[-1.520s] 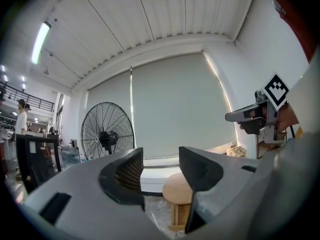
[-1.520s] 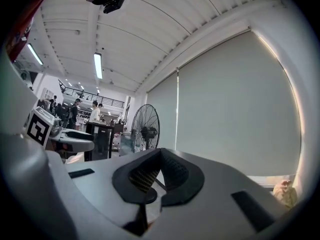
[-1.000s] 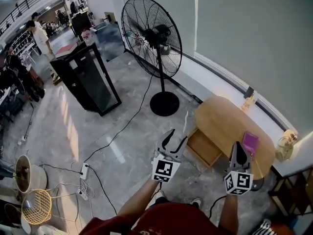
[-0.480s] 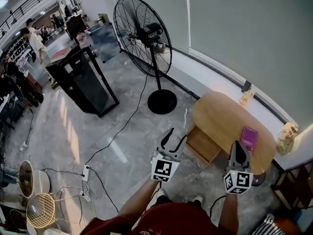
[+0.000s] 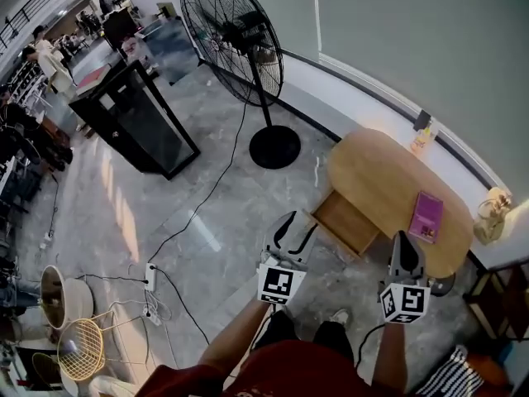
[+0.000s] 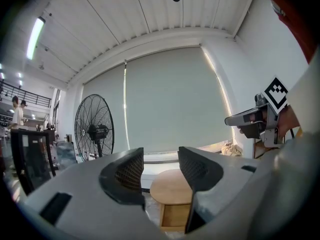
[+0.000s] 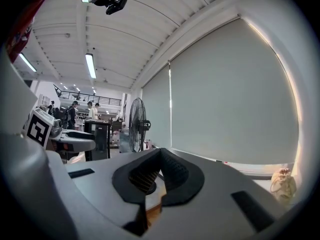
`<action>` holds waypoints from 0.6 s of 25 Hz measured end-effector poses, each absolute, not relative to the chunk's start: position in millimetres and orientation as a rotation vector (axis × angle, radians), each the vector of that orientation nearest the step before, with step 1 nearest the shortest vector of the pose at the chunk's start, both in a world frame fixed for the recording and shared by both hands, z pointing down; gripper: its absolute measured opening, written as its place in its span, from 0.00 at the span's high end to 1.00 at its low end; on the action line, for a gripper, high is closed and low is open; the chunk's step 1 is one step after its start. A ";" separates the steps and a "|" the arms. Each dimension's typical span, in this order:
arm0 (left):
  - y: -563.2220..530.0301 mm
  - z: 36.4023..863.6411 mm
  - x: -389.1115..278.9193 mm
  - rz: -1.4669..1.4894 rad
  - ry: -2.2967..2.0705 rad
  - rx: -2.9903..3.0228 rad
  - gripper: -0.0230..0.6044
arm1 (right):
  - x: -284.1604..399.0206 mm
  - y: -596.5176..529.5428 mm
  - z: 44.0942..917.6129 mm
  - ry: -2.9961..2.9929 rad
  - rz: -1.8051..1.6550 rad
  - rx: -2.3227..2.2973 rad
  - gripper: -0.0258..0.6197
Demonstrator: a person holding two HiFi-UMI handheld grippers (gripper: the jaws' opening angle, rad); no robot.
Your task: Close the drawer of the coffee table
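Observation:
The oval wooden coffee table [image 5: 382, 180] stands by the wall, and its wooden drawer [image 5: 345, 221] is pulled out toward me, seemingly empty. My left gripper [image 5: 291, 228] hovers open just left of the drawer front, touching nothing. In the left gripper view the table [image 6: 170, 183] and the open drawer [image 6: 176, 215] show between the spread pads [image 6: 131, 169]. My right gripper [image 5: 402, 244] is held over the table's near edge, jaws together and empty. Its pads [image 7: 172, 170] meet at the tips in the right gripper view.
A purple book [image 5: 427, 216] and a small bottle [image 5: 421, 139] sit on the tabletop. A tall pedestal fan [image 5: 235, 31] with a round base [image 5: 274, 147] stands left of the table. A black cabinet [image 5: 136, 122], a floor cable and a power strip [image 5: 150, 275] lie further left.
Both grippers have sunk a little with the jaws unchanged. The head view has shifted, so the table and drawer sit higher and closer to the grippers.

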State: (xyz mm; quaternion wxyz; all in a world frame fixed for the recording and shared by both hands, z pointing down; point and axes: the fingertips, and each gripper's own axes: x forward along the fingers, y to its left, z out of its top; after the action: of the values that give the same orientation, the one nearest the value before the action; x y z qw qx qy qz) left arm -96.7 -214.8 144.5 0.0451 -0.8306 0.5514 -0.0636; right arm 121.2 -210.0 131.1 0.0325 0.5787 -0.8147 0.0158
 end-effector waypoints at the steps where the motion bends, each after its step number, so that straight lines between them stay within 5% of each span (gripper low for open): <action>1: -215.5 152.2 -95.4 -0.199 1.687 -2.542 0.62 | 121.1 -211.5 139.1 -2.504 0.064 1.773 0.96; 15: -230.4 346.0 -82.8 -0.442 1.566 -2.637 0.62 | 105.7 -225.3 336.5 -2.427 0.312 1.640 0.96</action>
State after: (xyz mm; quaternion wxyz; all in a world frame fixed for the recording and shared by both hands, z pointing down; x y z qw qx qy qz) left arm -82.8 -230.4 346.0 0.0216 -0.8508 0.5053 -0.1427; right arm 105.7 -225.3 336.5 0.0979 0.5540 -0.8200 0.1053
